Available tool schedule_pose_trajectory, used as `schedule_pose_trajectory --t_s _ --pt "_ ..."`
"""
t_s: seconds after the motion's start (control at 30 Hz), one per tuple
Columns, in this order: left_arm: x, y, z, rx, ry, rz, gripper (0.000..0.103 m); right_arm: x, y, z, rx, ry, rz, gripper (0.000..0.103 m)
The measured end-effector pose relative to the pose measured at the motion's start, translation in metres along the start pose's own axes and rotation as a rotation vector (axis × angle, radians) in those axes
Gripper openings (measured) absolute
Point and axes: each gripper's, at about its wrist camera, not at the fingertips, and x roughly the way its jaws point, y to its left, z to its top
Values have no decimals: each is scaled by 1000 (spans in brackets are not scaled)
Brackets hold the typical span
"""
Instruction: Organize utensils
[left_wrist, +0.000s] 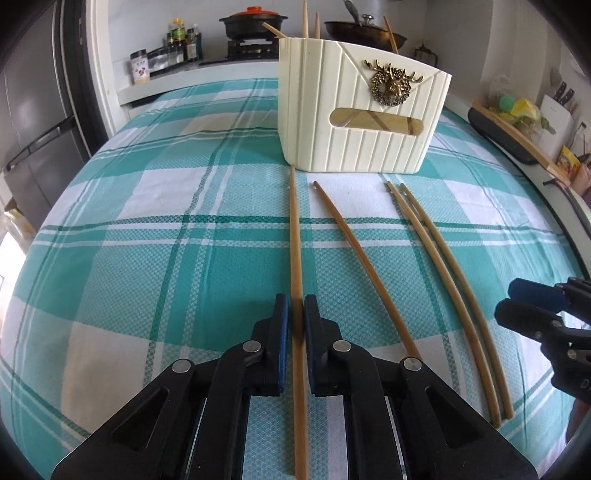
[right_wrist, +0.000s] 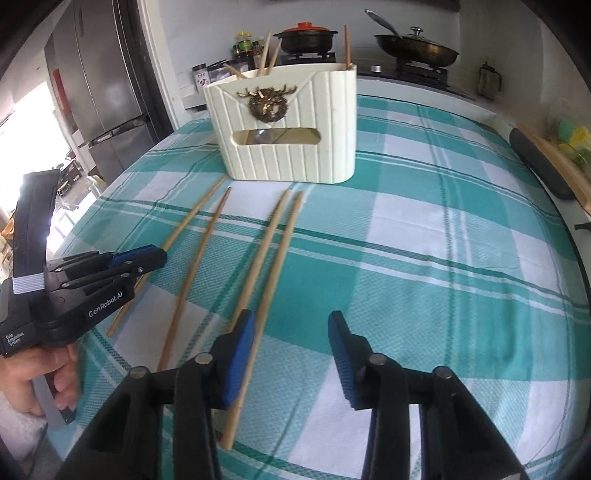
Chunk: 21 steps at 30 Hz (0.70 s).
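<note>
Closing in with the left gripper (left_wrist: 295, 314) on the leftmost chopstick (left_wrist: 295, 240), blue pads standing narrow on either side of the stick, which is lying flat on the teal checked tablecloth (left_wrist: 147, 258) and running straight ahead between the fingers; cannot tell whether the pads are actually pressing it. Pointing toward the cream utensil holder (left_wrist: 364, 110) directly ahead, its brass deer ornament (left_wrist: 391, 83) facing back and several chopsticks in the holder (left_wrist: 305, 18) sticking up above the rim. Passing a second chopstick (left_wrist: 364, 266) just to the right of the fingers, then a pair of chopsticks (left_wrist: 424, 230) lying close together farther right. Showing the right gripper (left_wrist: 517, 302) at the far right edge, beyond the pair. Looking past the holder to a clay pot (left_wrist: 253, 20) on the stove. Turning to the right wrist view: holding the right gripper (right_wrist: 291, 332) spread wide above the cloth, gripping nothing, its left finger hanging over the near part of the pair of chopsticks (right_wrist: 284, 247). Facing the utensil holder (right_wrist: 291, 125) ahead and slightly left. Lying farther left, the second chopstick (right_wrist: 201, 258) and the leftmost chopstick (right_wrist: 192, 218), the latter running under the tips of the left gripper (right_wrist: 147, 260), which is being held by a bare hand (right_wrist: 48, 373) at the left edge. Sitting on the stove behind, a lidded wok (right_wrist: 417, 46).
</note>
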Motion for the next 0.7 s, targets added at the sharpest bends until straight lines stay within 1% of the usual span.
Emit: schedule_pose_trajectory --t_s 0.07,0.13,0.17,0.2,0.27,0.4,0.6,0.7 --pt "-3 1 -3 1 -2 -3 7 9 5 0 -4 36 6 31" --pt "-4 1 -5 3 -5 -5 7 18 8 -2 -7 83 11 23" --pt "-5 1 -6 3 -4 -6 7 17 11 -2 -23 72 -4 23" --pt "-5 1 -6 4 -4 -7 7 18 14 -2 -38 81 -20 21" --pt "-5 2 -6 0 -2 -6 5 18 16 -3 -39 93 -74 8" --pt "-13 10 -13 6 10 -19 5 9 0 -11 18 94 -131 7" --pt "-47 44 -49 9 52 -63 5 -28 -23 -54 -8 115 -235 7" --pt "-64 56 -65 -1 85 -95 6 -48 -37 -74 7 134 -247 8"
